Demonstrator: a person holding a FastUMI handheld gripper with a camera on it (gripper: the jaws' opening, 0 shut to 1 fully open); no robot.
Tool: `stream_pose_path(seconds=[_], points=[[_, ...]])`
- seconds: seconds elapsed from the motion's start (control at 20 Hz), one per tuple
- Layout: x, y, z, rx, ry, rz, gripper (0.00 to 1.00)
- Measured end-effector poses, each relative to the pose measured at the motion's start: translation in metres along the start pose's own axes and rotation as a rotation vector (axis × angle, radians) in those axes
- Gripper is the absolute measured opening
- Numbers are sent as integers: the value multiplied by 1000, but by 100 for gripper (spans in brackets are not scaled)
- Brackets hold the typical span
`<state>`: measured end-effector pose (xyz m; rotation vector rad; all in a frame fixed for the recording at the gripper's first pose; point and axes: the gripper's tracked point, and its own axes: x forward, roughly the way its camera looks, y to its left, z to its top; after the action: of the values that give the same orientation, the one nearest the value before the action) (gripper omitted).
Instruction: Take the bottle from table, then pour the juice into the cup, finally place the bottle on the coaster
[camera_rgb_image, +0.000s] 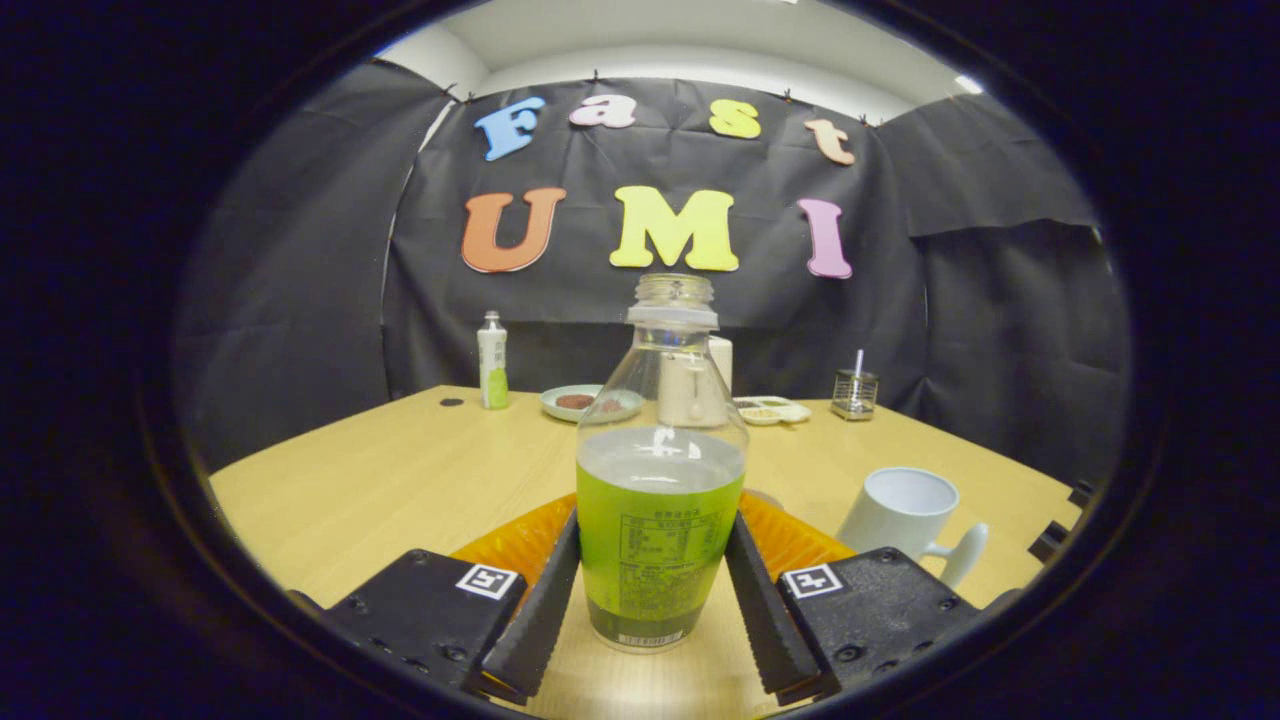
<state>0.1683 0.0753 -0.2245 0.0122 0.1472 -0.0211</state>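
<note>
A clear uncapped bottle (660, 520) with a green label stands upright between my two black fingers (545, 600), and both press on its sides. My gripper (655, 520) is shut on it. The liquid inside reaches about the top of the label. An orange coaster (510, 545) lies on the table just beyond the fingers, behind the bottle's lower part. Ahead and to the right of the right finger stands a white cup (905, 515), open side up, handle turned toward me. Whether the bottle's base touches the table I cannot tell.
The wooden table (400, 470) runs back to the black cloth wall. Along its far edge stand a small white and green bottle (492, 372), a plate with food (590, 402), a white dish (772, 411) and a glass jar with a straw (855, 392).
</note>
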Motion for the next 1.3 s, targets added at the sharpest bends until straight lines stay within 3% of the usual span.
stream_pose_path(seconds=[0.5, 0.75, 1.0, 1.3], points=[[-10, -1, 38, 325, 47, 110, 80], [-7, 1, 43, 555, 76, 217, 80], [-2, 2, 54, 893, 74, 339, 79], [2, -22, 62, 1132, 67, 350, 78]])
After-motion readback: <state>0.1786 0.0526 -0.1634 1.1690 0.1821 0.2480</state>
